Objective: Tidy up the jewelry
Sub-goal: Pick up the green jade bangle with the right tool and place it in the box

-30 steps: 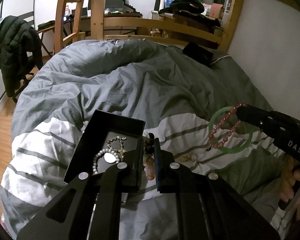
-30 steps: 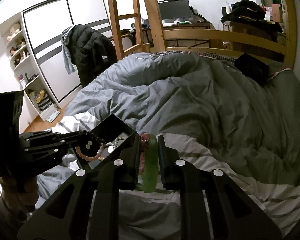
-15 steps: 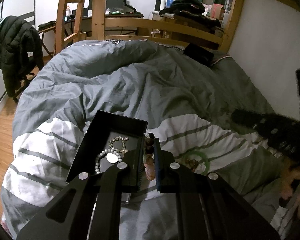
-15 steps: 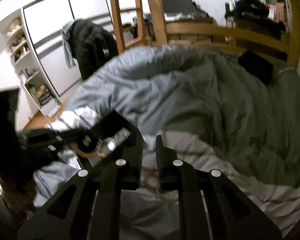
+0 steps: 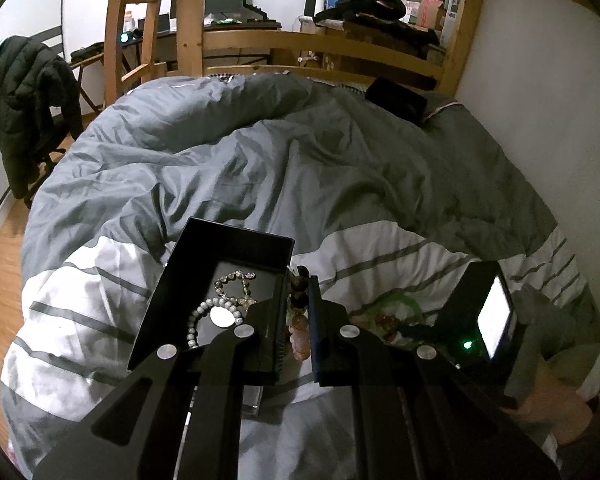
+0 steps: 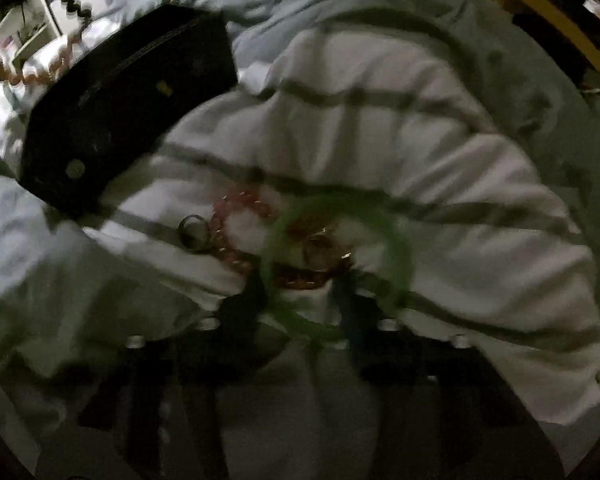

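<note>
My left gripper (image 5: 299, 292) is shut on a string of brown and peach beads (image 5: 300, 326), beside the right wall of an open black box (image 5: 228, 240). A pearl bracelet (image 5: 204, 316) and a pale chain lie in the box. A green bangle (image 6: 336, 264), a pink bead bracelet (image 6: 240, 232), a brown bracelet (image 6: 300, 280) and a ring (image 6: 194, 232) lie on the white striped duvet (image 6: 380, 120). My right gripper (image 6: 300, 294) hangs low over them, open, its fingers astride the bangle's near arc. This view is blurred.
The black box (image 6: 128, 108) is at the upper left in the right wrist view. A white wall runs along the bed's right side. A wooden bed frame (image 5: 320, 44) and a jacket on a chair (image 5: 24, 92) stand beyond the grey duvet (image 5: 300, 168).
The right gripper let go of the green bangle and pink bracelet, which now lie on the duvet. It then dropped and tipped down over them. The left gripper has not moved.
</note>
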`<state>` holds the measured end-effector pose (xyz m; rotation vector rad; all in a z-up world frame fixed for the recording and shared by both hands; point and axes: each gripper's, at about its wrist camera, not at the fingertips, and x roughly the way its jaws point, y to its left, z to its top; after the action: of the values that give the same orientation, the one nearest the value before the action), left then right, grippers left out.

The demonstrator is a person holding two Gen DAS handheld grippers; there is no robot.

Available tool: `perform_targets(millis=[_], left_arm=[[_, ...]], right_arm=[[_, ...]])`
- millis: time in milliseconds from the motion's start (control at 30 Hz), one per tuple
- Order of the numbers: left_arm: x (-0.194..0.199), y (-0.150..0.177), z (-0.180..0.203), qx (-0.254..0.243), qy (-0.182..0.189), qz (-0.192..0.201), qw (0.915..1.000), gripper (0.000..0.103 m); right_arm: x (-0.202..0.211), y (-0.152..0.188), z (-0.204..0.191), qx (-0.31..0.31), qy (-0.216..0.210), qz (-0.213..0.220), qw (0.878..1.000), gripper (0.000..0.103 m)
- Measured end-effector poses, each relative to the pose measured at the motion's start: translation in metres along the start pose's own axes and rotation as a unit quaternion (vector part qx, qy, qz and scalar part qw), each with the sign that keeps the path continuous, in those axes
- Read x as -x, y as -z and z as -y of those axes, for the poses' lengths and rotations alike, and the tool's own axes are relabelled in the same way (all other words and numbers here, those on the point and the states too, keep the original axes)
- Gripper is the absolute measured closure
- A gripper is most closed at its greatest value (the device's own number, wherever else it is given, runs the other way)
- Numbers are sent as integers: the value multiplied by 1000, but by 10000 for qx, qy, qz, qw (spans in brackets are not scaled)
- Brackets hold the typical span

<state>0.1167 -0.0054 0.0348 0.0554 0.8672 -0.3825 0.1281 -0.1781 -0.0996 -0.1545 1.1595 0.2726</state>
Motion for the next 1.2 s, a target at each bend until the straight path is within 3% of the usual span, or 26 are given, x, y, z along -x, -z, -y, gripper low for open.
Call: perform_targets(millis=[33, 67, 267, 467, 800, 1200], left_arm=[[0, 0, 0, 4, -1, -4, 10000, 93], [-1, 0, 0, 10, -3, -9, 10000, 93], [-2, 1, -1, 1, 9, 12, 10000, 93], [4, 1, -3, 34, 15, 67, 10000, 93], [22, -2, -28, 185, -139, 194, 9995, 93], [16, -2, -81, 641, -354, 47, 9973, 93]], right_arm=[[4, -1, -1, 42, -48, 80, 9999, 91], [7, -1, 0, 14, -119, 137, 9998, 93], [42, -1, 19, -587, -896, 641, 9922, 94], [85, -14, 23, -858, -1254, 1099, 9823, 94], [133, -48, 1, -526, -1349, 1562, 9771, 94], [117, -103, -50, -26, -1634, 1473, 9755, 94]])
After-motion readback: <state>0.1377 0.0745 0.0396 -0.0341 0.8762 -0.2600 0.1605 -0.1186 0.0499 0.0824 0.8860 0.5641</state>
